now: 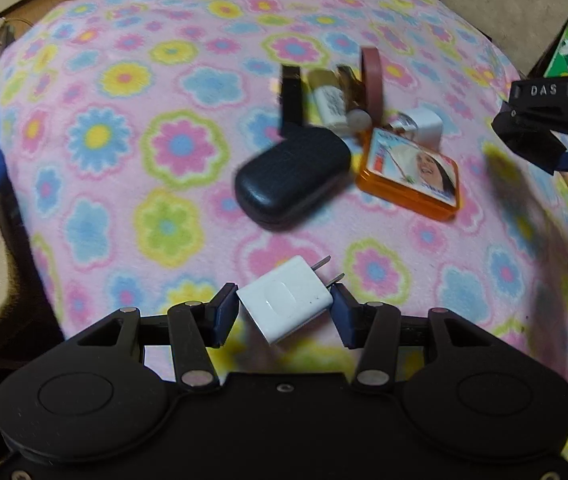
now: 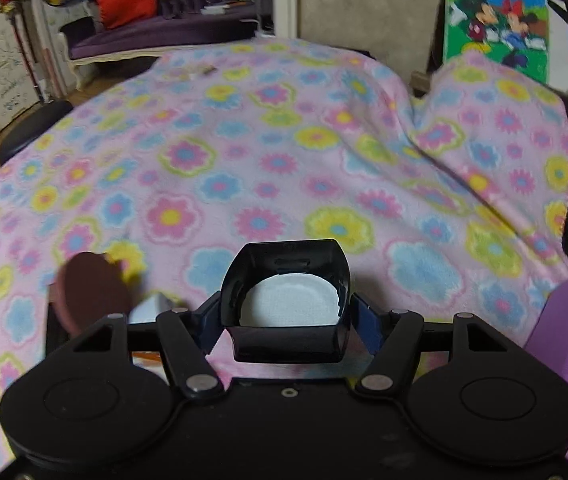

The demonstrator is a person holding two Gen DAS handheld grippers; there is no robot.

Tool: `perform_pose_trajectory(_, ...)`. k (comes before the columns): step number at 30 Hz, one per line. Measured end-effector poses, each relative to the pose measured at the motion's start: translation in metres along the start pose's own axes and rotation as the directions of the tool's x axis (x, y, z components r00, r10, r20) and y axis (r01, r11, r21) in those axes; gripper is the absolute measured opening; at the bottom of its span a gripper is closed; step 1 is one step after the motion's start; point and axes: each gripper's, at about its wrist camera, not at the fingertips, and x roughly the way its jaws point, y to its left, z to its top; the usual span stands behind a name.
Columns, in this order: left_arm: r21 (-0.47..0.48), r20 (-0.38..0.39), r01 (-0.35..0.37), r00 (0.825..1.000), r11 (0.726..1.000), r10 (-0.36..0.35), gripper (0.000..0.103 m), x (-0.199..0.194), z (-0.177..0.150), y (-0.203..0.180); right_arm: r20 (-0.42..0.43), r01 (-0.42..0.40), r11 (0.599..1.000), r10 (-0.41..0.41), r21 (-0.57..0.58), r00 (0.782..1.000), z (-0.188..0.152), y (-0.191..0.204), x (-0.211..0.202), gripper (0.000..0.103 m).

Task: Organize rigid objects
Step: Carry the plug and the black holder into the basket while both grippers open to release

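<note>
1. The left hand-held gripper (image 1: pixel 286 312) is clamped on a white plug adapter (image 1: pixel 284 304), pads on its two narrow sides, prongs pointing toward 1 o'clock; it hangs skewed between the jaws, clear of the flowered blanket (image 1: pixel 124 160)
2. Risk, as I judge it: the adapter is held by smooth flat faces and sits crooked, so a quick swing could let it pivot or slide out onto the soft blanket
3. The right hand-held gripper (image 2: pixel 286 320) is clamped on a small black open box (image 2: pixel 286 300), one pad on each side wall, its mouth facing the camera
4. Inside that box lies a white round pad (image 2: pixel 290 306) and nothing else I can make out; it looks loose, so tipping the box further forward could shed it
5. In the left wrist view the rest of the objects cluster at about 1 o'clock from the adapter: a dark oval case (image 1: pixel 292 178), shut, contents hidden; an orange tin (image 1: pixel 412 176) just beside it, lid on; a second white adapter (image 1: pixel 428 126) behind the tin; a brown ring (image 1: pixel 372 80) standing on edge; a black upright piece (image 1: pixel 292 96) and a blurred pale tube (image 1: pixel 330 106)
6. The cluster is tight, so lowering either load there could knock the standing ring over
</note>
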Motion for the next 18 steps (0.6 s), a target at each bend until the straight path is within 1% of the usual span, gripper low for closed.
perform_pose_trajectory(3,-0.024,0.029,-0.025,0.999,0.999,0.026,0.049,-0.010,0.003,0.015,-0.011,-0.049,0.998,0.049,-0.045,0.999,-0.004,0.018,-0.006,0.066)
perform_pose_trajectory(6,-0.072,0.044,-0.049,0.998,0.996,0.052,0.049,-0.019,0.006,0.039,-0.028,-0.104,0.989,0.102,-0.103,0.994,-0.010,0.044,-0.014,0.066)
perform_pose_trajectory(10,-0.153,0.049,-0.125,0.990,0.980,0.134,0.049,-0.033,0.008,0.081,-0.058,-0.199,0.961,0.191,-0.194,0.980,-0.024,0.091,-0.029,0.066)
perform_pose_trajectory(12,-0.202,0.043,-0.161,0.984,0.966,0.173,0.049,-0.041,0.008,0.106,-0.081,-0.260,0.936,0.247,-0.237,0.966,-0.033,0.119,-0.040,0.066)
perform_pose_trajectory(14,-0.254,0.035,-0.201,0.976,0.946,0.217,0.049,-0.047,0.007,0.131,-0.119,-0.333,0.902,0.312,-0.275,0.943,-0.044,0.150,-0.049,0.066)
perform_pose_trajectory(16,-0.305,0.019,-0.247,0.964,0.920,0.266,0.049,-0.055,0.005,0.159,-0.153,-0.389,0.866,0.358,-0.315,0.921,-0.054,0.184,-0.057,0.066)
perform_pose_trajectory(18,-0.360,-0.001,-0.286,0.952,0.888,0.306,0.049,-0.062,0.003,0.187,-0.182,-0.429,0.827,0.389,-0.362,0.903,-0.064,0.220,-0.065,0.066)
